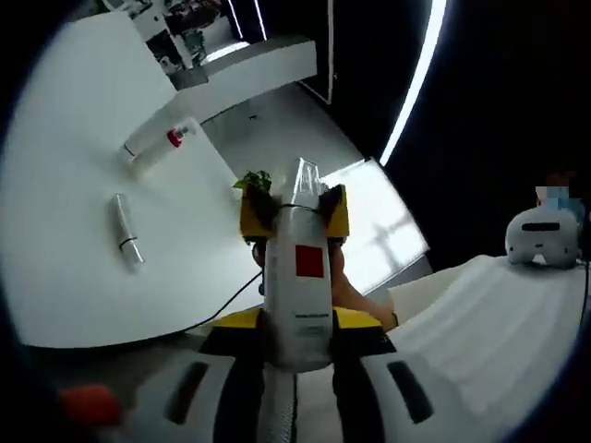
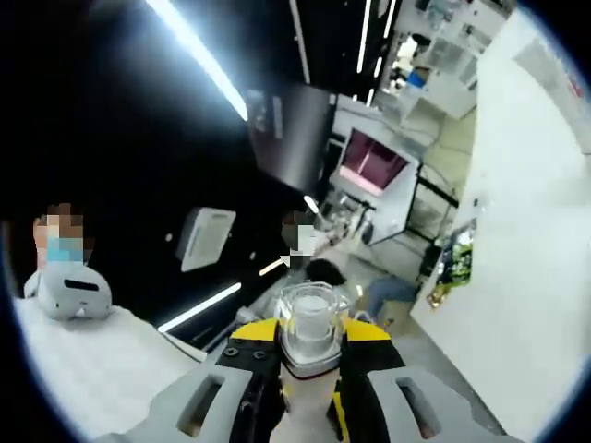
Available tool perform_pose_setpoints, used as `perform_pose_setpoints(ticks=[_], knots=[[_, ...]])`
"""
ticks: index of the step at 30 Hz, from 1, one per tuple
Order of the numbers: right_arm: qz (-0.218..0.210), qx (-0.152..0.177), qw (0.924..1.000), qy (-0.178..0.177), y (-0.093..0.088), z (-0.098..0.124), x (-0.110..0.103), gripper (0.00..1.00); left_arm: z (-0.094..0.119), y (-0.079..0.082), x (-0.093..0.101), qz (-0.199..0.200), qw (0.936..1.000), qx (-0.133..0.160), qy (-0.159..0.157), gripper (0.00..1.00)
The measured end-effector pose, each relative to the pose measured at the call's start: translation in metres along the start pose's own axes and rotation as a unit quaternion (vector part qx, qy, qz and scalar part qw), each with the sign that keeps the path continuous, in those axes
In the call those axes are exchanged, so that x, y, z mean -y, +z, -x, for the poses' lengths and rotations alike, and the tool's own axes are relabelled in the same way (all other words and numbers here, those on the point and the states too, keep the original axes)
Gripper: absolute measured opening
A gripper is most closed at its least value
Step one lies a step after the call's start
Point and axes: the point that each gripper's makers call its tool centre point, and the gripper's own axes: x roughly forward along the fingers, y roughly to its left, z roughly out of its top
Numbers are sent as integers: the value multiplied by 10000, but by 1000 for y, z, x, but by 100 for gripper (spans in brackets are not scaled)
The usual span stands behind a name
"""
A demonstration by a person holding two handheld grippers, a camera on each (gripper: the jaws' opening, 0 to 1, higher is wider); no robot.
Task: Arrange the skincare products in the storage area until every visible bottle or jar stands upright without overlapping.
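1. Held in the left claw (image 1: 295, 214): a white bottle (image 1: 300, 281) with a clear pointed cap, lying along the jaws, which are clamped on its sides, cap end away from the camera.
2. Held in the right claw (image 2: 312, 334): a clear jar (image 2: 311, 321), seen from its top end, pinched between the yellow-tipped jaws; contents look pale or whitish, though hard to tell through the plastic.
3. Lying on the white table (image 1: 83, 203) in the left gripper view: a white spray bottle (image 1: 157, 146) with a red collar, on its side, and nearer the camera a slim white-and-silver tube (image 1: 126, 231), also flat and well apart from the spray bottle.
4. On the held bottle: a red square label, and below it a few lines of small dark print, too small to read.
5. Beyond the table edge: a grey floor, a dark cable running down off the table, and a bit of green leaf (image 1: 254, 180) just behind the left claw.
6. Around the room: dark walls with long bright light strips, white shelving (image 2: 452, 46) with clutter far off, a pink-lit screen (image 2: 374, 159), and a person in a white ribbed sleeve (image 1: 499, 323) close to the camera.
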Motion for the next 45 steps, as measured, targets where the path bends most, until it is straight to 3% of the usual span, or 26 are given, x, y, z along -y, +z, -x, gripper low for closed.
perform_pose_setpoints(ticks=[4, 8, 13, 15, 20, 22, 25, 27, 31, 34, 37, 40, 42, 45], knots=[[-69, -378, 9985, 385, -10, -11, -12, 23, 0, 4, 8, 101, 9996, 76, -247, 22], [-80, -459, 9981, 411, -11, -15, -9, 24, 2, 3, 12, 111, 9994, 35, -319, 21], [44, -302, 9995, 81, -9, -17, 1, 26, 8, 12, -7, -236, 9987, 325, 323, 21], [72, -192, 9994, -264, -5, -16, 14, 27, 10, 15, -18, -308, 9964, 381, 685, 20], [214, 28, 9953, -942, 0, -13, 38, 25, 18, 22, -44, -696, 9834, 341, 1641, 20], [230, 70, 9931, -1144, -1, -13, 44, 25, 22, 25, -52, -906, 9749, 301, 2010, 20], [364, -198, 9881, -1478, -15, -14, 56, 24, 27, 28, -65, -1145, 9611, 243, 2503, 20], [432, -173, 9837, -1739, -18, -13, 63, 23, 30, 25, -73, -1271, 9511, 79, 2814, 20], [714, -210, 9728, -2194, -23, -7, 76, 25, 38, 18, -87, -1550, 9272, -275, 3398, 20], [702, -134, 9689, -2367, -25, -7, 78, 26, 39, 19, -93, -1853, 9110, -395, 3664, 20], [681, -106, 9636, -2582, -26, -4, 85, 27, 41, 19, -99, -2246, 8853, -701, 4010, 20], [644, -111, 9605, -2707, -28, -4, 89, 31, 45, 20, -107, -2663, 8514, -1085, 4386, 20], [712, -156, 9585, -2758, -30, -4, 90, 34, 43, 20, -108, -2811, 8391, -1137, 4516, 20], [635, -245, 9585, -2768, -32, -4, 94, 29, 48, 23, -108, -2939, 8318, -1078, 4584, 20]])
